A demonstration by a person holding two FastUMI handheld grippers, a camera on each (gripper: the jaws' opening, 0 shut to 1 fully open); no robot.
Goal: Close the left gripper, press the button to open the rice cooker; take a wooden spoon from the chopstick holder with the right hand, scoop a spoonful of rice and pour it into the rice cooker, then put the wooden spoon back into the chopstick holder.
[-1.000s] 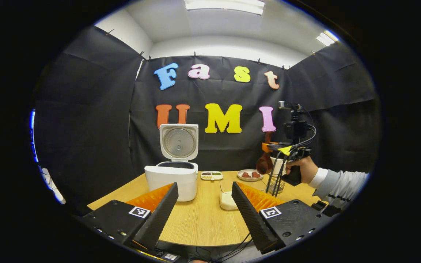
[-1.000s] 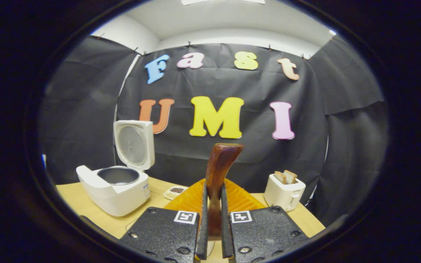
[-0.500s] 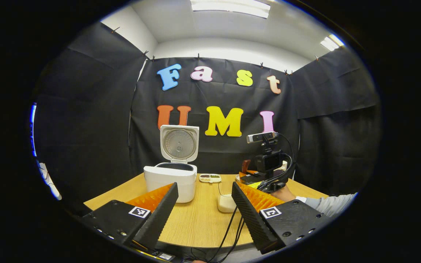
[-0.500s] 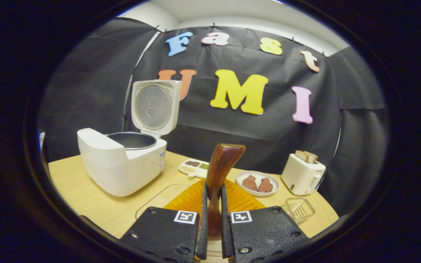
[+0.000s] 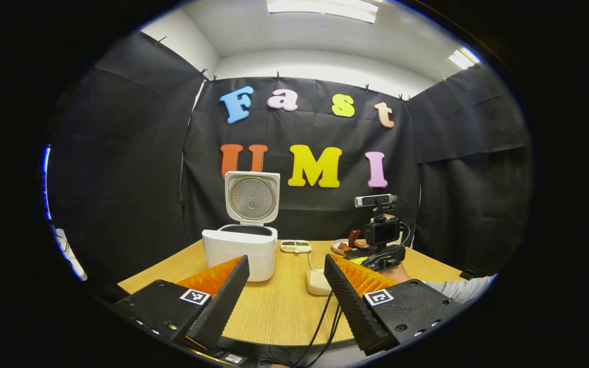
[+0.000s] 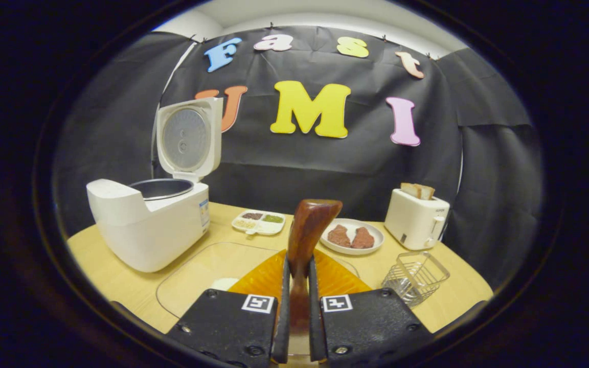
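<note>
Right gripper (image 6: 294,306) is clamping the wooden spoon (image 6: 307,230) low on its handle; stiff, light, smooth wood, possibly pivoting when loaded. Left gripper (image 5: 287,291) is hanging open.

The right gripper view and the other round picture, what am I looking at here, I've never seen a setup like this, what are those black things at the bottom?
These are two fisheye cameras, each riding on a hand-held pair of tongs that a person works; no robot arm is involved. The black blocks at the bottom of each picture are that tool's own two fingers.

In the left gripper view, the left tongs stand open, holding nothing. Farther off you see the right tongs with their camera on top.

In the right gripper view, the right tongs are shut on a wooden spoon.

On the wooden table stand a white rice cooker with its lid up, a small divided dish, a plate with two brownish pieces, a toaster, a wire basket and a clear tub just ahead of the spoon.
</note>
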